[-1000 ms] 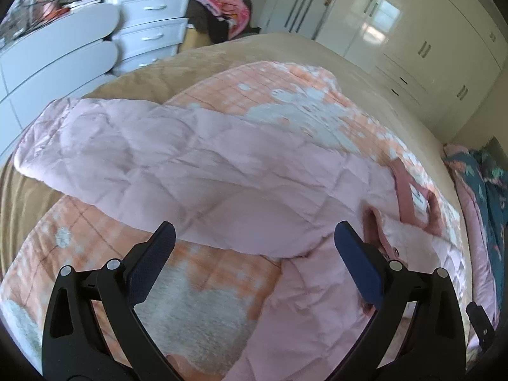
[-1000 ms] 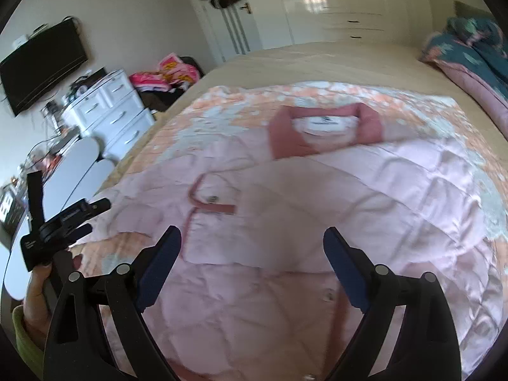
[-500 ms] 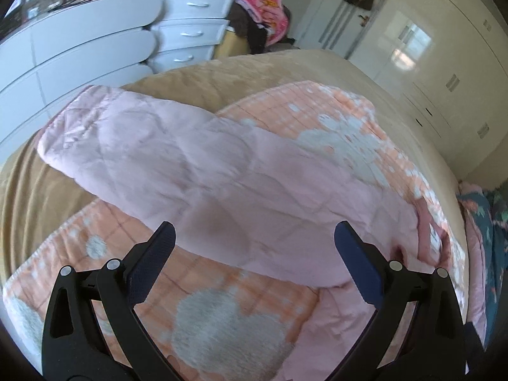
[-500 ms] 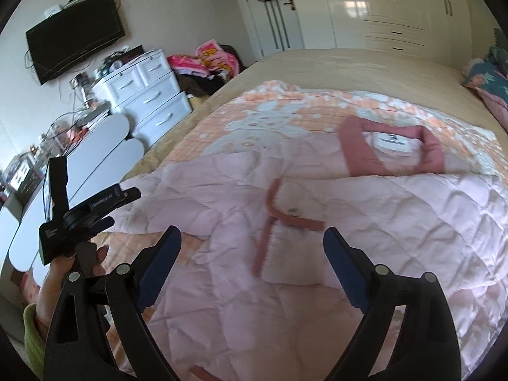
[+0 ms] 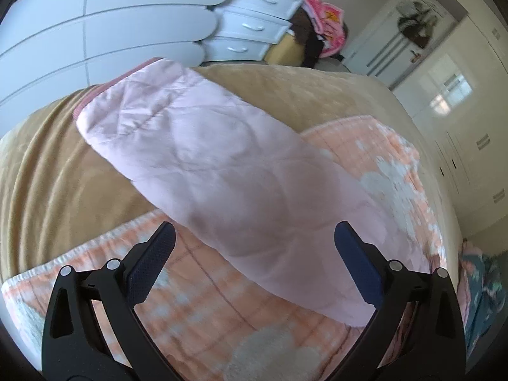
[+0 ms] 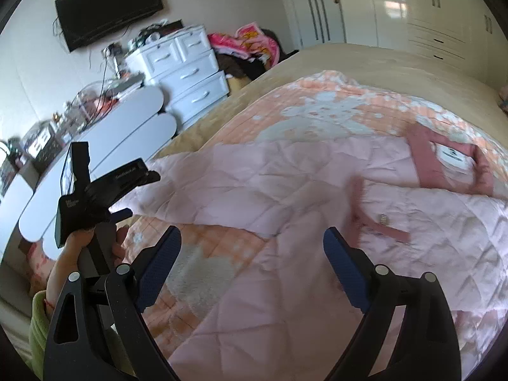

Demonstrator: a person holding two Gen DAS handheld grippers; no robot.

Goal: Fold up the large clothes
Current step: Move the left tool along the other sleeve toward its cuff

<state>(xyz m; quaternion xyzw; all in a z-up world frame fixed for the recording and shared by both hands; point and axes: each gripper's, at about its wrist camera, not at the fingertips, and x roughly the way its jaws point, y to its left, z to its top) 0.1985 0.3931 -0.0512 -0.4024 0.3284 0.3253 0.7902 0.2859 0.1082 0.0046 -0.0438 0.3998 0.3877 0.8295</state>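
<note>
Lying spread flat across the bed [image 6: 365,60], on an orange-and-white patterned blanket [image 6: 317,108]: a pale pink quilted jacket [image 6: 317,197] with darker pink collar trim [image 6: 425,155]. Stretching out toward the white dressers [image 5: 104,35]: one sleeve [image 5: 222,165], its cuff reaching onto the tan bedspread [image 5: 57,165]. Hovering above that sleeve, jaws spread wide and gripping nothing: left hand-held gripper [image 5: 254,257]. Hanging over the jacket's body beside a snap tab [image 6: 381,222], likewise wide apart and empty: right hand-held gripper [image 6: 252,255]. Mounted on the wall: a television [image 6: 108,6].
</note>
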